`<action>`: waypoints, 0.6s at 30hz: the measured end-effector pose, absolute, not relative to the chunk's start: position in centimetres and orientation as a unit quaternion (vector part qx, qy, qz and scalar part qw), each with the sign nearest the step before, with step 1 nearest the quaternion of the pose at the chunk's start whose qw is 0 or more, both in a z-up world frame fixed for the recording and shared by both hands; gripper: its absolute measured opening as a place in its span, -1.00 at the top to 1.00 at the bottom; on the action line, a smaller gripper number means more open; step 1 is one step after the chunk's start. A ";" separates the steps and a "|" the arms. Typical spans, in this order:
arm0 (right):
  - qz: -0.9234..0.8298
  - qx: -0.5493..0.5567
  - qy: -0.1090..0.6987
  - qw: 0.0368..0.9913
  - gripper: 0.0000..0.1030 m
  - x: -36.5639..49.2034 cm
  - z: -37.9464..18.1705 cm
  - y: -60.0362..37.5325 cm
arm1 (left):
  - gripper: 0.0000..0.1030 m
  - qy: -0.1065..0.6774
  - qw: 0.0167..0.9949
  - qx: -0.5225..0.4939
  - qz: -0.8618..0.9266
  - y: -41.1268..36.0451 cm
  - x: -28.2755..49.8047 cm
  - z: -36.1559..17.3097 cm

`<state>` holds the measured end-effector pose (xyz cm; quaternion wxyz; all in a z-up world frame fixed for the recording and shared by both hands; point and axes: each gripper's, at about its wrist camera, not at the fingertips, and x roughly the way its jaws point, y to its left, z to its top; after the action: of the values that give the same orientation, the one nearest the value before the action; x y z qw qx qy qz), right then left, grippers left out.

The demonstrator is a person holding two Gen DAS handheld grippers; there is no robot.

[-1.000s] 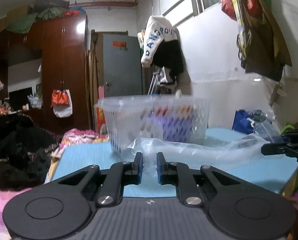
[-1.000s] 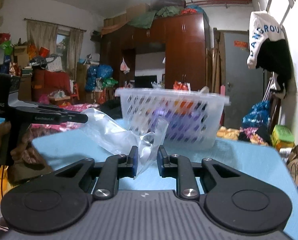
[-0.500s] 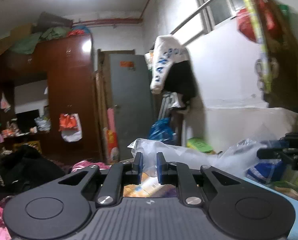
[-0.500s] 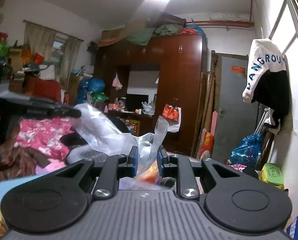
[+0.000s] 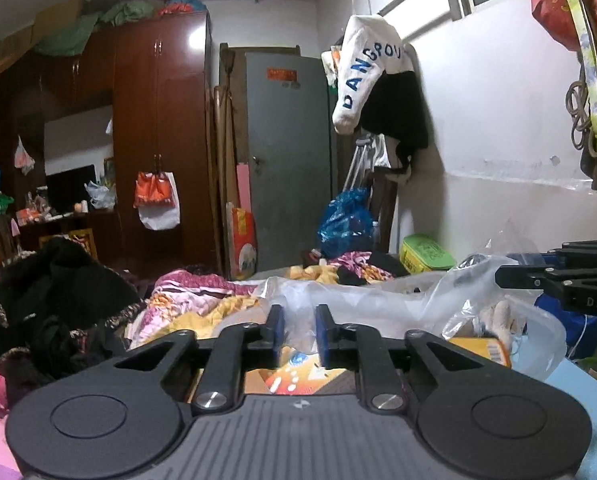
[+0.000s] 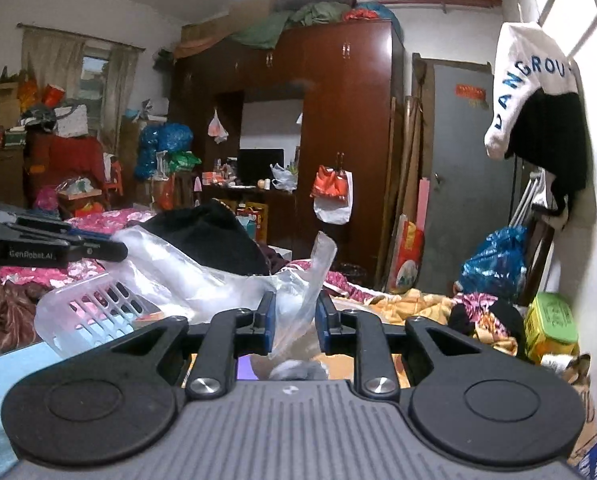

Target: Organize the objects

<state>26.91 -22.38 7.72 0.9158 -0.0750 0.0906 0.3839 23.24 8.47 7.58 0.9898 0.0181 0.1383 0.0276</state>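
A clear plastic bag [image 5: 378,300] hangs stretched between my two grippers. My left gripper [image 5: 299,330] is shut on one edge of the bag. My right gripper [image 6: 292,322] is shut on the other edge [image 6: 298,292]. Orange and yellow packets [image 5: 482,348] show through the bag below the fingers. A white slotted plastic basket [image 6: 90,308] sits low at the left of the right wrist view, under the bag. The right gripper shows at the right edge of the left wrist view [image 5: 558,276], and the left gripper at the left edge of the right wrist view [image 6: 50,250].
A light blue table top [image 6: 2,376] lies below, also seen at the lower right in the left wrist view [image 5: 582,388]. Beyond it are a bed with heaped clothes [image 5: 202,300], a brown wardrobe [image 6: 338,128], a grey door [image 5: 286,160] and a green tin [image 6: 552,316].
Both grippers rose with the bag, lifting it off the table and above the basket. The basket dropped from centre view to low left in the right wrist view. Both stayed shut.
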 end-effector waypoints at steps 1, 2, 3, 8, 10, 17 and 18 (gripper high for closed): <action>0.376 -0.076 0.090 0.919 0.08 26.8 7.8 -22.7 | 0.45 0.133 0.990 0.025 0.034 8.4 23.2 7.3; 0.368 -0.075 0.090 0.922 -0.18 26.7 7.9 -23.0 | 0.15 0.132 0.990 0.028 0.042 8.5 23.1 7.2; 0.361 -0.074 0.090 0.925 -0.28 26.7 8.0 -23.3 | -0.01 0.131 0.990 0.029 0.050 8.5 23.0 7.1; 0.339 -0.066 0.067 0.936 -0.96 25.9 8.8 -24.4 | -0.48 0.104 0.991 0.025 0.075 8.5 22.0 8.0; 0.338 -0.059 0.054 0.938 -1.00 25.4 9.1 -24.9 | -0.64 0.099 0.992 0.025 0.072 8.3 21.7 8.4; 0.344 -0.031 0.071 0.936 -1.00 26.3 9.6 -24.9 | -0.76 0.115 0.992 0.034 0.042 7.3 22.2 8.1; 0.346 -0.031 0.076 0.935 -1.00 26.4 9.6 -24.8 | -0.76 0.116 0.992 0.035 0.043 7.2 22.4 8.0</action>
<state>26.44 -24.80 9.60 0.9347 -0.0309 0.0759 0.3459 22.39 7.19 7.99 0.9916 0.0352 0.1164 0.0435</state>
